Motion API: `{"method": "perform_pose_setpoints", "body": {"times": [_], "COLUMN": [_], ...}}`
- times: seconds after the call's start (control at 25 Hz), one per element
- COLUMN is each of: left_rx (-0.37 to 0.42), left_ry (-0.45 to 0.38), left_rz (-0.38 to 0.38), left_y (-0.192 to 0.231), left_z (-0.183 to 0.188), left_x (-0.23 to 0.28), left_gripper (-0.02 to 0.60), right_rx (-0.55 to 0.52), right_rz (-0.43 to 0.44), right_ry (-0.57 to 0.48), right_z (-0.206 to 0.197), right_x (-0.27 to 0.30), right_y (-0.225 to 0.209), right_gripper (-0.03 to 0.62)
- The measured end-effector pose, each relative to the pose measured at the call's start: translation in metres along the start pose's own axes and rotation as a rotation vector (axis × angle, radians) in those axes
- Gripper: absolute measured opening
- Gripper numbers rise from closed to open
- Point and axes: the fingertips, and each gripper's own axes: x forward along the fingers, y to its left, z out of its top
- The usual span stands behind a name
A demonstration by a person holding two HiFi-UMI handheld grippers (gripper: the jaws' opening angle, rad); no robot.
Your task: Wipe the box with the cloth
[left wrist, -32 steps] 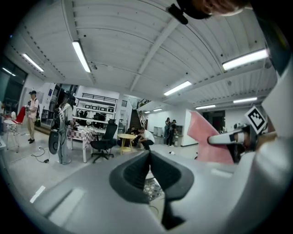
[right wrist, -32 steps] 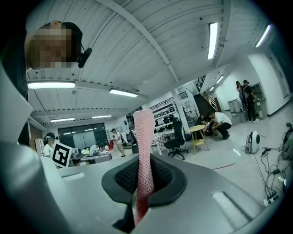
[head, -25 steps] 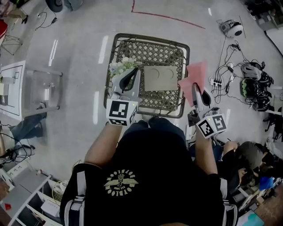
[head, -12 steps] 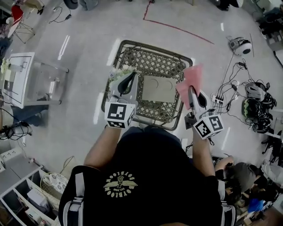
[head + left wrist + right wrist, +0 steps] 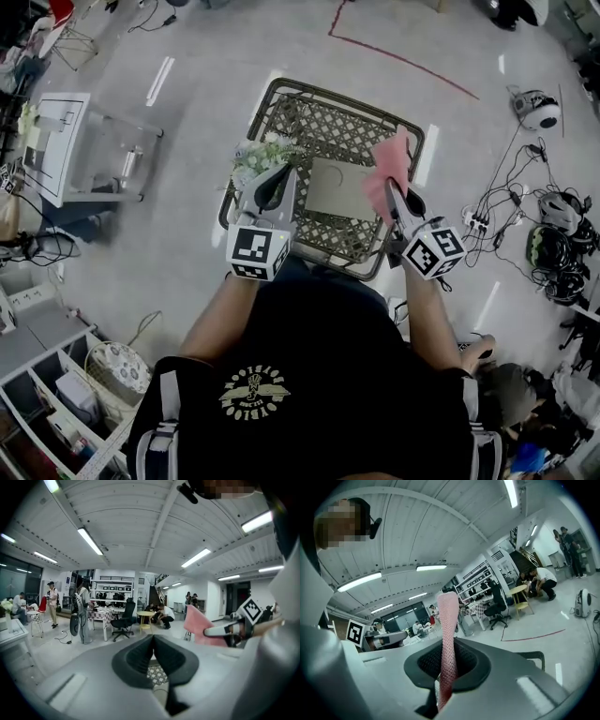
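Your right gripper (image 5: pixel 447 660) is clamped shut on the pink cloth (image 5: pixel 449 620), which runs up between its jaws and stands out past the tips. In the head view that gripper (image 5: pixel 398 197) sits right of centre, and the cloth (image 5: pixel 386 169) hangs over the right edge of the box (image 5: pixel 339 187) without clearly touching it. Your left gripper (image 5: pixel 153 641) has its jaws closed together with nothing between them. In the head view it (image 5: pixel 272 183) hovers just left of the box, close to a small bunch of flowers (image 5: pixel 258 152). The box is flat and grey and lies in the upper middle of the frame on the wire lattice table (image 5: pixel 281 94), between your 2 grippers. By the look of it you are at the approach step, with the cloth gripped and brought to the box but no wiping contact yet. The next move calls for lowering the cloth flat onto the lid and drawing it across. Your left gripper could steady the box at its left edge, since a light box may slide on the lattice. As for writing, the box shows no label, only a faint curved mark. The cube (image 5: pixel 255 251) on your left gripper carries a square black-and-white marker and no words. The yellow emblem (image 5: pixel 255 389) on your shirt has lettering too small and inverted to read reliably.
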Motion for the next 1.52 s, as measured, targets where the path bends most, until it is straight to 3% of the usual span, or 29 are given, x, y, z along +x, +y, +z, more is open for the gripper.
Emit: {"method": "perform_pose_setpoints", "body": {"times": [0.16,0.36,0.52,0.76,1.08,1.32,1.52], "left_rx": [0.017,0.019,0.009,0.027,0.027,0.037,0.040], "left_ry": [0.018,0.023,0.021,0.047,0.050,0.055,0.059], "left_rz": [-0.029,-0.085,-0.100,-0.129,-0.122,-0.110,-0.095], "left_y": [0.008,0.024,0.036,0.051,0.078,0.085,0.081], "left_z": [-0.001,-0.001,0.002,-0.004,-0.007,-0.010,-0.010], "left_x": [0.006,0.014,0.022,0.018,0.007,-0.005,-0.005], "left_gripper": [0.000,0.000,0.000,0.000,0.000,0.000,0.000], "right_rx": [0.056,0.143,0.154,0.183,0.217,0.246,0.239], "right_rz": [0.006,-0.048,-0.076,-0.164,-0.215,-0.257,-0.277], "right_ry": [0.057,0.122,0.190,0.355,0.550,0.650,0.653], "right_z": [-0.033,-0.087,-0.127,-0.201,-0.278,-0.311,-0.310], "right_x": [0.027,0.065,0.093,0.127,0.173,0.195,0.181], "right_y": [0.003,-0.009,-0.025,-0.053,-0.066,-0.068,-0.084], "right_gripper": [0.017,0.017,0.017,0.017,0.017,0.017,0.015]}}
